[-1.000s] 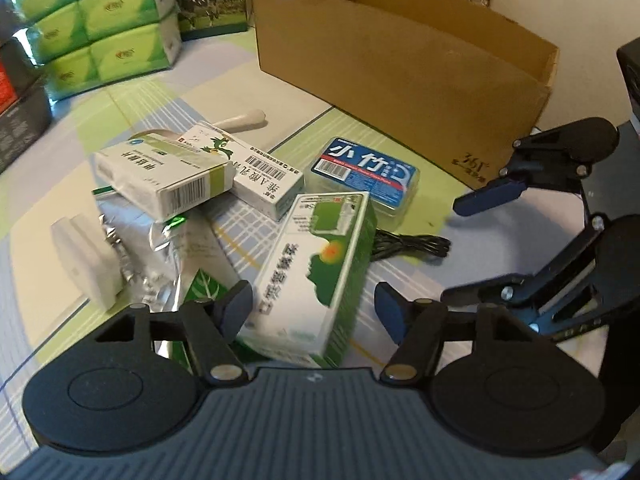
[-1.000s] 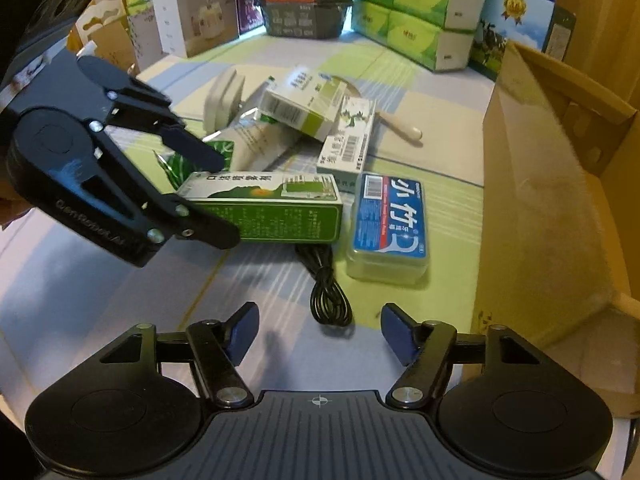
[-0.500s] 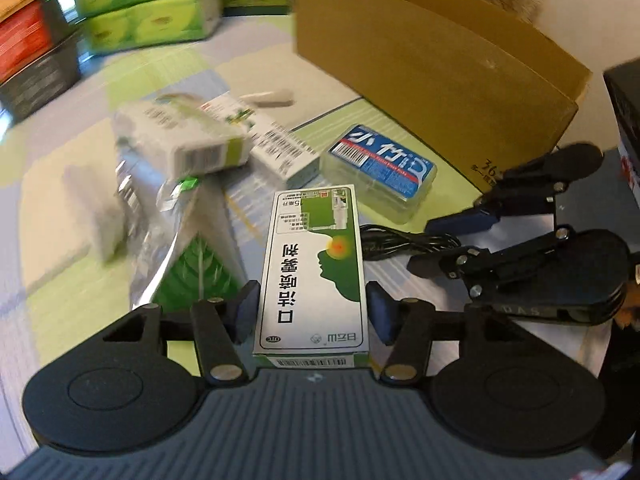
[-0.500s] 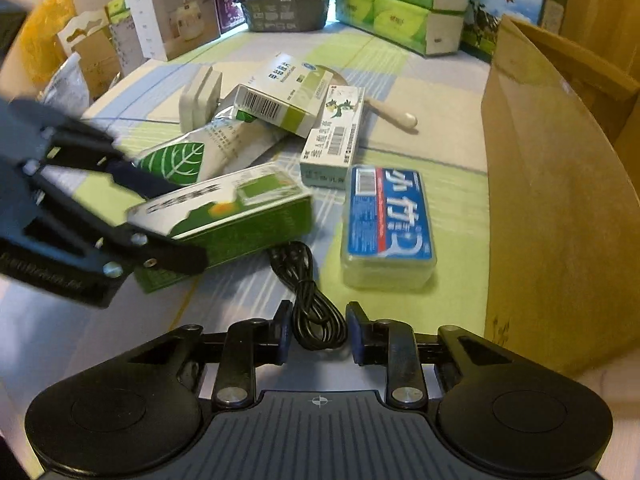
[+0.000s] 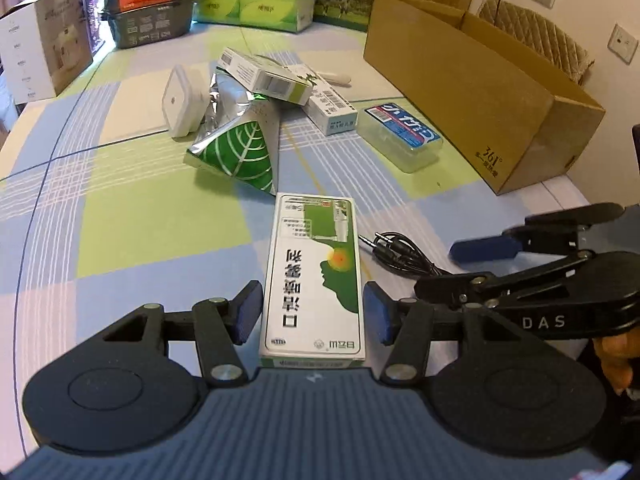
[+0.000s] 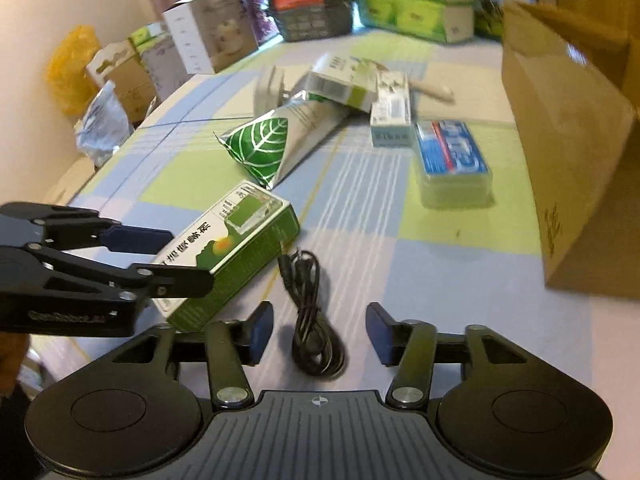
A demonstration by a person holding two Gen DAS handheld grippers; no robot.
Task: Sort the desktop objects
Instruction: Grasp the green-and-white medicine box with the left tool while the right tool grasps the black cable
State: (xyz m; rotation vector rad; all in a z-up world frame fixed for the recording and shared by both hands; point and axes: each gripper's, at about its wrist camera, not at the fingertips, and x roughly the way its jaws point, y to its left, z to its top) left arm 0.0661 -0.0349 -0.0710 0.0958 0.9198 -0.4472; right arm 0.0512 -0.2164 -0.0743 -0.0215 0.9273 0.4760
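Left side first: the left gripper (image 5: 312, 317) has its jaws set on either long side of the green-and-white cardboard medicine box (image 5: 314, 276), pads right against the carton walls or within a hair of them; whether they bear on it I cannot tell. In the right wrist view the box tilts up at its near end, so it looks lifted rather than lying flat on the checked blue-and-green tablecloth (image 5: 160, 208). A light, hollow carton, I'd judge: stiff along its edges, glossy, easy to dent, so a modest squeeze across the narrow width near mid-length suits it.

At twelve o'clock from the box lies the silver foil pouch with a green leaf print (image 5: 240, 152), soft and crinkly.

Moving right: the coiled black audio cable (image 6: 316, 332) sits on the cloth between the wide-apart jaws of the right gripper (image 6: 319, 334), untouched. Limp and springy, probably; pinch the bundled loops, not a loose end.

At one o'clock, the clear plastic case with a blue label (image 5: 400, 136), and beyond it the open brown cardboard box (image 5: 472, 92), the likely destination.
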